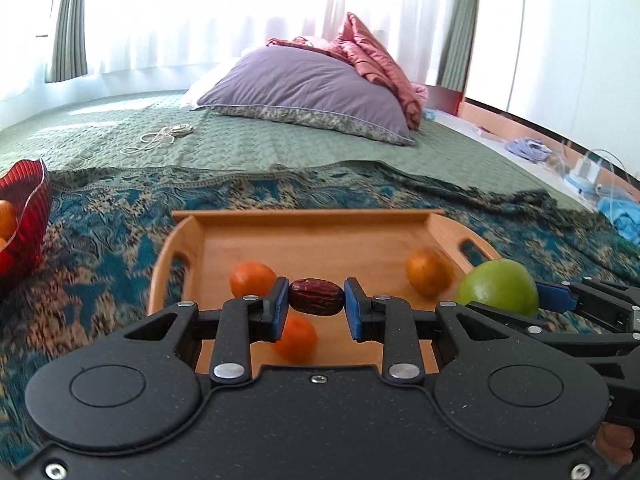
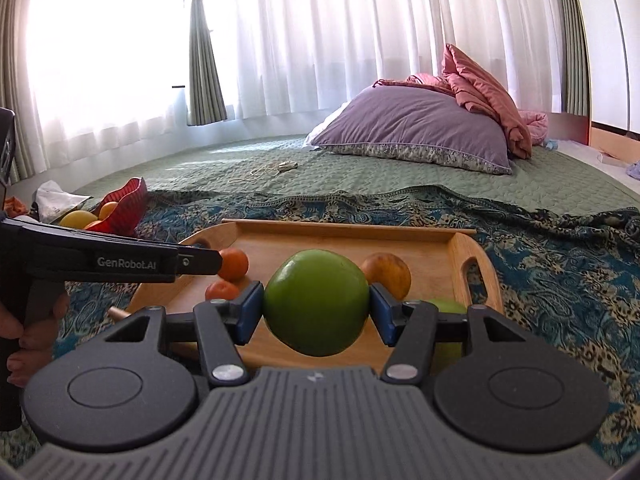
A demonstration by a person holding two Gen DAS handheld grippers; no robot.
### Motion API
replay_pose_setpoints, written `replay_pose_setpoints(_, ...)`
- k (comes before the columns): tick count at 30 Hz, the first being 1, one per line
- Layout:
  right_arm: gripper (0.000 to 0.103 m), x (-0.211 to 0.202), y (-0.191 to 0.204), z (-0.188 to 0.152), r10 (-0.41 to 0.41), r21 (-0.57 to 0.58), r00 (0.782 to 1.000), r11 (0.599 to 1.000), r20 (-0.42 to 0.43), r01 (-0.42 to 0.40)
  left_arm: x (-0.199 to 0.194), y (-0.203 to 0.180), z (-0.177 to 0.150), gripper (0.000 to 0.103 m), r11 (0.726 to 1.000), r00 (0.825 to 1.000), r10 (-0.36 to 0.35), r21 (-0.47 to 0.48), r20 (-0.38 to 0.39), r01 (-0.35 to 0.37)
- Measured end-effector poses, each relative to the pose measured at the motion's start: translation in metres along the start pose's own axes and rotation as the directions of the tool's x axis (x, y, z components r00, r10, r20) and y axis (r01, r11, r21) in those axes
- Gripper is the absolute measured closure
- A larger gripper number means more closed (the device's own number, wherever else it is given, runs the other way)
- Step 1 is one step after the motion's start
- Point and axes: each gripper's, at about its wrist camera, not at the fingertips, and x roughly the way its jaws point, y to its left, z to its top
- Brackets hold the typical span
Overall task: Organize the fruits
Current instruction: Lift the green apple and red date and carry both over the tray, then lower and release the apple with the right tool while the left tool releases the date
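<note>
Best to keep both grips steady and carry across to the red bowl (image 2: 124,204) at far left, no squeezing harder on the soft date (image 1: 316,296). Left gripper (image 1: 316,304) pinched nearly closed on that date; right gripper (image 2: 316,312) clamped half-wide around the green apple (image 2: 316,302). Both tilted slightly downward, side by side above the wooden tray (image 1: 304,216), oranges (image 1: 252,279) left on it.
</note>
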Motion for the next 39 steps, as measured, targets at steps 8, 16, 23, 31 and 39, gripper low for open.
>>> replay_pose_setpoints(8,0.043,0.05,-0.013,0.038,-0.024,0.068,0.998,0.997,-0.053,0.028,0.043,0.032,0.038,0.075,0.998,0.999,0.035,-0.059,-0.035,-0.037)
replay_pose_setpoints(16,0.043,0.108,-0.024,0.066,-0.06,0.1,0.986,0.992,-0.153,0.076,0.096,0.047,0.054,0.075,0.994,0.993,0.046,-0.093,-0.111,-0.056)
replay_pose_setpoints(23,0.043,0.146,-0.033,0.064,-0.089,0.135,0.971,0.983,-0.222,0.121,0.132,0.05,0.047,0.075,0.992,0.981,0.082,-0.08,-0.176,-0.097)
replay_pose_setpoints(31,0.043,0.168,-0.029,0.057,-0.11,0.104,0.958,0.984,-0.265,0.141,0.145,0.053,0.039,0.075,0.99,0.974,0.105,-0.072,-0.199,-0.122)
replay_pose_setpoints(39,0.043,0.175,-0.025,0.055,-0.126,0.063,0.95,0.987,-0.285,0.15,0.151,0.055,0.039,0.075,0.988,0.971,0.123,-0.061,-0.207,-0.139)
